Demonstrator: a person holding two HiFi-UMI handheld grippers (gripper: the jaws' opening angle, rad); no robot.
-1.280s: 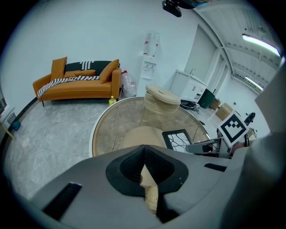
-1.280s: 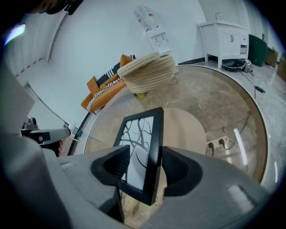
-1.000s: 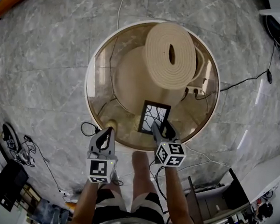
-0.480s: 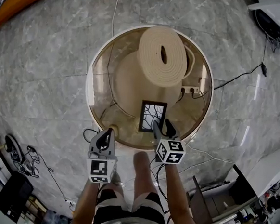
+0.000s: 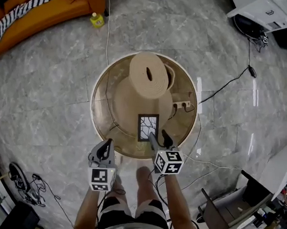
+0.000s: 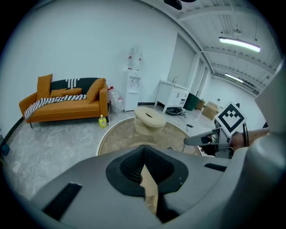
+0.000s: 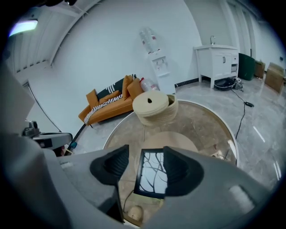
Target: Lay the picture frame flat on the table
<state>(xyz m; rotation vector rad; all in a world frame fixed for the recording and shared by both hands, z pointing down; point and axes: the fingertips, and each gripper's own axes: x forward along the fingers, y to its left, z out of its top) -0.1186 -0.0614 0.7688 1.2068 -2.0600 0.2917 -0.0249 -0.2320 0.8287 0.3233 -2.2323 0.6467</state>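
The black picture frame (image 5: pixel 147 127) with a branch print lies flat on the round glass table (image 5: pixel 96 125), near its front edge. My right gripper (image 5: pixel 159 137) hovers open just behind the frame's near right corner, holding nothing. In the right gripper view the frame (image 7: pixel 153 175) shows between and beyond the spread jaws of the right gripper (image 7: pixel 146 159). My left gripper (image 5: pixel 104 148) is shut and empty, off the table's front left rim. In the left gripper view the left gripper (image 6: pixel 144 157) points over the table, with the right gripper (image 6: pixel 201 140) at the right.
A big beige foam roll (image 5: pixel 149 75) sits on the table's far half, over a round beige base seen through the glass. A white power strip (image 5: pixel 181 105) lies under the right side. Cables run across the marble floor. An orange sofa (image 5: pixel 43 5) and yellow bottle (image 5: pixel 96 20) stand far left.
The head view has pulled back and up, so the table looks smaller. The frame, skewed before, now reads as a straight rectangle. Both grippers sit a little farther back from it.
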